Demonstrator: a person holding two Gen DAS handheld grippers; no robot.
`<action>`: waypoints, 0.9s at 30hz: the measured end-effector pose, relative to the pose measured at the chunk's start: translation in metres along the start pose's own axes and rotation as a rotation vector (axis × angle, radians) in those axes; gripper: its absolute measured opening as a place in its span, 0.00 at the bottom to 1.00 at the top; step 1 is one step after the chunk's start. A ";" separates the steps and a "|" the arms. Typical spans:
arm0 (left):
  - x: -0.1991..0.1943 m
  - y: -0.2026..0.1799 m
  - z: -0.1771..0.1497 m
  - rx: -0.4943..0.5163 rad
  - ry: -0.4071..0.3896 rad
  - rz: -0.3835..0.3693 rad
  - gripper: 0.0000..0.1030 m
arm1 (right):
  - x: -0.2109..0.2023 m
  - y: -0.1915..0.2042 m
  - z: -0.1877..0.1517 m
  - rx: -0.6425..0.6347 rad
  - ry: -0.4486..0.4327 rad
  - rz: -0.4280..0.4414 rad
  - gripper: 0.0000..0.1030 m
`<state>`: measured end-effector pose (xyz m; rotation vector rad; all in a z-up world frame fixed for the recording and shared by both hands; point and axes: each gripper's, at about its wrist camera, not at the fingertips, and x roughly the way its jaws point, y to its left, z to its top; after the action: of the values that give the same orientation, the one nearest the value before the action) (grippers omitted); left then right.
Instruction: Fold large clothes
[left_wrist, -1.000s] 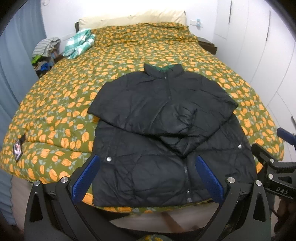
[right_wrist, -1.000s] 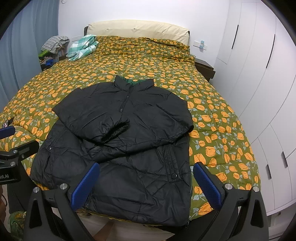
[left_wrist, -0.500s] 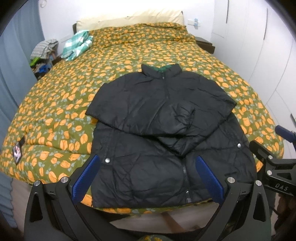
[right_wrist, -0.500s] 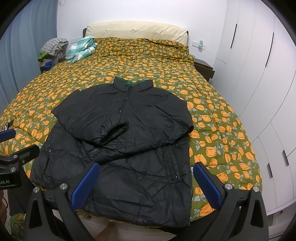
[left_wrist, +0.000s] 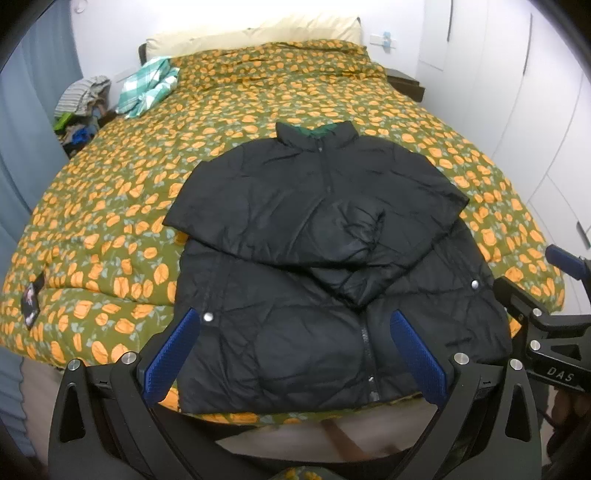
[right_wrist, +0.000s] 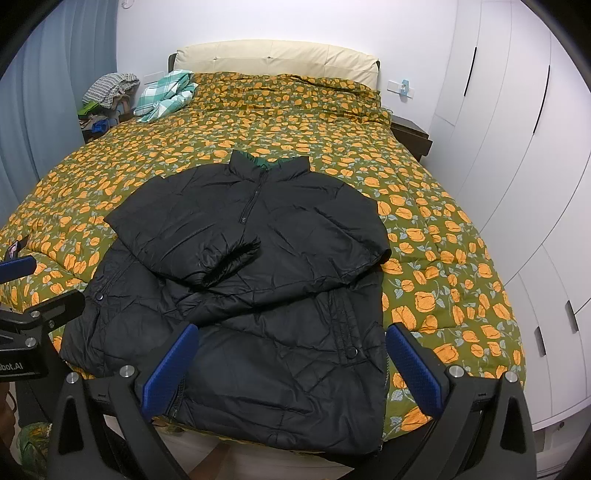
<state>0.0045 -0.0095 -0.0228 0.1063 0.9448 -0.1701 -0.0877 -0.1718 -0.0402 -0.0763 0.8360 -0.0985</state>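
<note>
Grippers barely nearer, black jacket (left_wrist: 332, 258) (sleeves folded)

White walls (right_wrist: 258, 26) enclose a bed (right_wrist: 424, 221) with a cream headboard (right_wrist: 273, 55); white wardrobes (right_wrist: 517, 129) stand right, blue curtain (right_wrist: 40, 122) left.

Black jacket (left_wrist: 332, 266) sleeves folded, floral bed (left_wrist: 110, 206), open tongs (left_wrist: 295, 350)

Bare bedspread (right_wrist: 424, 206) all around jacket (right_wrist: 258, 258)
</note>
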 end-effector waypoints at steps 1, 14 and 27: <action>0.000 0.000 0.000 0.000 -0.001 0.000 1.00 | 0.000 0.000 0.000 0.000 0.000 -0.001 1.00; 0.005 -0.002 0.014 0.010 -0.038 -0.048 1.00 | -0.002 -0.009 0.002 0.025 -0.027 -0.003 1.00; 0.205 -0.059 0.062 0.217 0.251 -0.176 0.47 | -0.005 -0.035 -0.006 0.076 -0.038 -0.050 1.00</action>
<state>0.1604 -0.0980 -0.1537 0.2494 1.1849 -0.4296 -0.0969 -0.2066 -0.0368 -0.0273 0.7915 -0.1753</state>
